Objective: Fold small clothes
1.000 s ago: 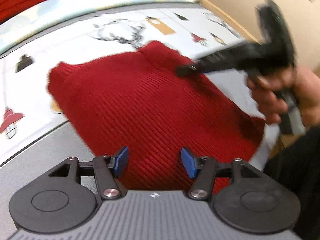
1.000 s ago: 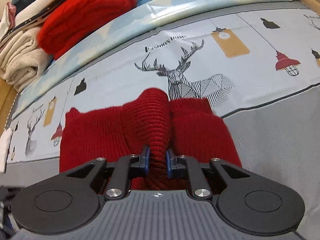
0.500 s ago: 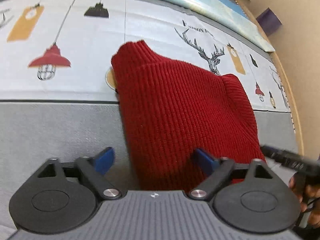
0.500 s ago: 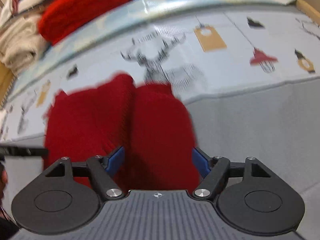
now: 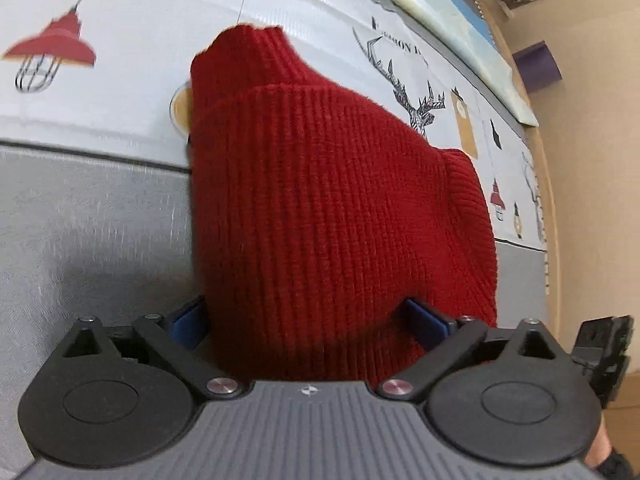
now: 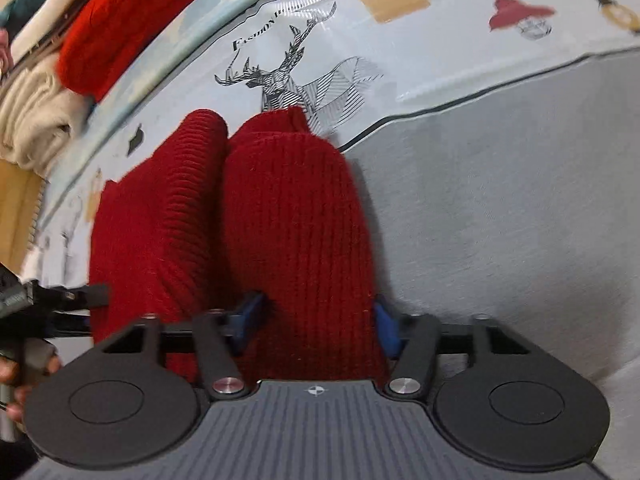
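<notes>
My left claw (image 5: pixel 306 322) spread wide around folded red sweater (image 5: pixel 332 208) on counter (image 5: pixel 92 220). Right claw (image 6: pixel 316 320) just been closing, sweater fold between pads, seemingly not pinched.

A deer-print tablecloth (image 6: pixel 460 56) covers the table; purple box (image 5: pixel 536 65) beyond.

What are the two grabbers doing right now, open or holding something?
Left gripper: open wide, its fingers either side of the red sweater, not squeezing it.
Right gripper: has just been closing, red sweater between its fingers; cannot tell if it grips.
</notes>
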